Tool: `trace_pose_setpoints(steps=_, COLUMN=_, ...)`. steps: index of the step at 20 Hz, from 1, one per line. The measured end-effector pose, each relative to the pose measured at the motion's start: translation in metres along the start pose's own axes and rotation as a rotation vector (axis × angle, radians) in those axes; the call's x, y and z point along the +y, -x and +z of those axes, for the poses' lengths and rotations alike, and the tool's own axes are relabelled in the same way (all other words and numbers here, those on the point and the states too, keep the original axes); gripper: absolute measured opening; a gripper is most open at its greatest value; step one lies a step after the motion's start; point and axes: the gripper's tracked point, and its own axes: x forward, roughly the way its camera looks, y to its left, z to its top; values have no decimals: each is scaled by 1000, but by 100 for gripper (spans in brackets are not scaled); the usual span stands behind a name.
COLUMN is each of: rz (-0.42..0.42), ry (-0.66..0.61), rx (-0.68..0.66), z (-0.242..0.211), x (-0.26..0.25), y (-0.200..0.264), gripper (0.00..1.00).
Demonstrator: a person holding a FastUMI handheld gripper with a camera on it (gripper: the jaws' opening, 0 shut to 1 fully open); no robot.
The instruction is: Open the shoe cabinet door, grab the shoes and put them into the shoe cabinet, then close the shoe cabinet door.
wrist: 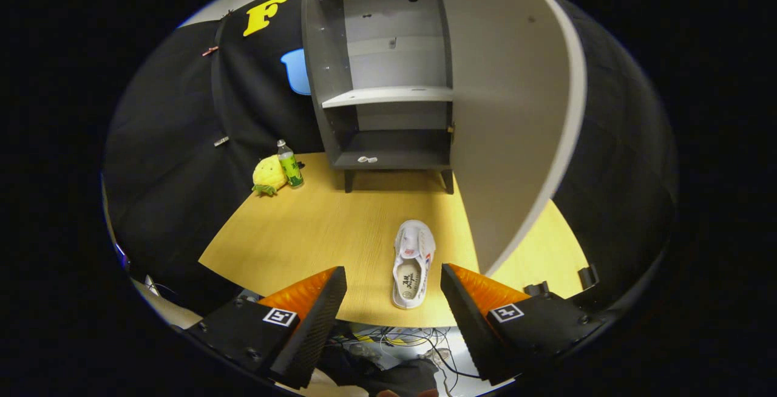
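Shoe point(413, 263) just ahead between spread fingers point(315, 318) (cabinet door point(510, 111) open).

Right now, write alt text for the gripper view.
The open gripper faces a white shoe lying on a wooden table, between the fingers. Beyond it stands a grey shoe cabinet, door swung open.

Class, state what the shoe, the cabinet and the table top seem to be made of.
Shoe: white fabric, probably canvas, matte. Cabinet: grey laminated board, smooth, flat panels. Table top: wood or wood-look laminate, fine grain lines. The gripper hangs open before the shoe.
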Motion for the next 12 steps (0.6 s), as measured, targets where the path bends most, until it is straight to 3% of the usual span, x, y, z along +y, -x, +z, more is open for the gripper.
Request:
trace_pose_setpoints(steps=3, rz=16, ry=-36, rx=48, z=-15, x=12, y=-50, gripper=99)
trace_pose_setpoints(steps=10, rz=-57, ry=-57, rx=140, z=-90, x=1, y=-148, gripper=97)
trace_pose_setpoints(steps=12, rz=-91, ry=-65, rx=147, z=-104, x=-9, y=-170, gripper=88)
